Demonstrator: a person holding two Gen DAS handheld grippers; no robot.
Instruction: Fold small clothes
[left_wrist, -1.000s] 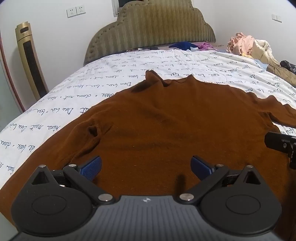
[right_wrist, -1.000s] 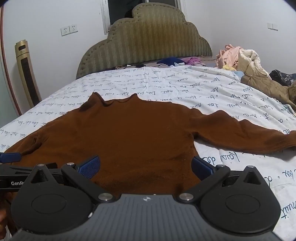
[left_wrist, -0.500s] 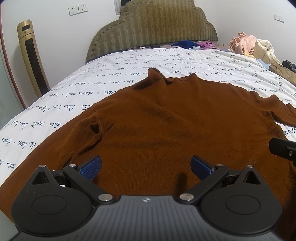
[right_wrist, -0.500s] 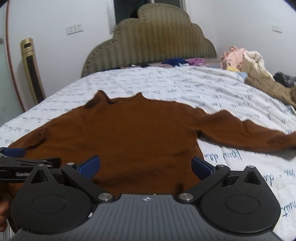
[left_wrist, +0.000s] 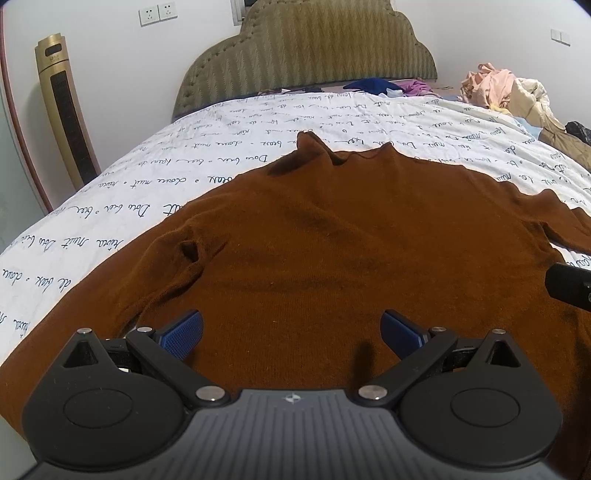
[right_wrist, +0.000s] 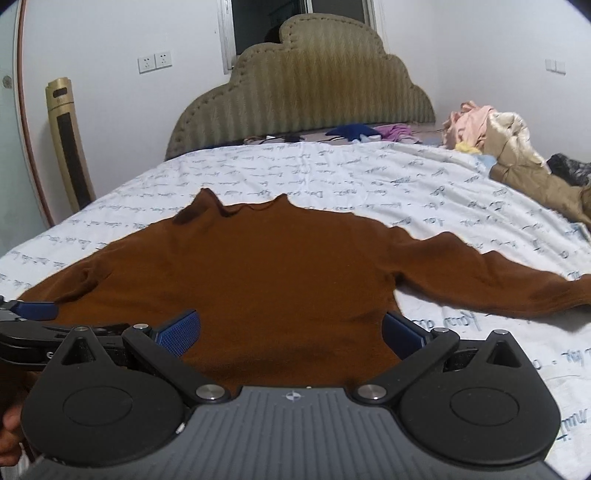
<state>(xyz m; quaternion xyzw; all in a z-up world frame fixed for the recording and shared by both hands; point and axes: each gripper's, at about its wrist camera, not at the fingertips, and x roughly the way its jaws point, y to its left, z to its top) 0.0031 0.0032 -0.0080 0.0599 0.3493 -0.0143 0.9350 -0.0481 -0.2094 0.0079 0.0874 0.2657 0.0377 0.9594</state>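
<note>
I have both tools over the near edge of a bed (left_wrist: 229, 155) covered by a white sheet printed with lines of dark cursive writing. The brown sweater (left_wrist: 332, 251) lies flat on that sheet, collar toward the headboard, hem toward me, one sleeve stretched out to the right (right_wrist: 480, 273) and the other running off to the left. The fabric puckers at the left armpit.

My left tool (left_wrist: 291, 330) has its blue pads spread wide, nothing between them, above the lower part of the sweater. My right tool (right_wrist: 291, 330) is spread wide too, above the hem near the sweater's right side; its right pad sits over the boundary between knit and sheet. I cannot tell whether either tool touches the cloth.

Behind the bed stands a padded olive headboard (right_wrist: 303, 92) with a scalloped top, against a white wall with a pair of sockets (right_wrist: 155, 62) and a dark window above. A gold tower fan (left_wrist: 66, 110) stands at the left. Loose clothes are heaped on the bed's far right (right_wrist: 495, 136), and a few blue and purple garments lie by the headboard (left_wrist: 384, 85).
</note>
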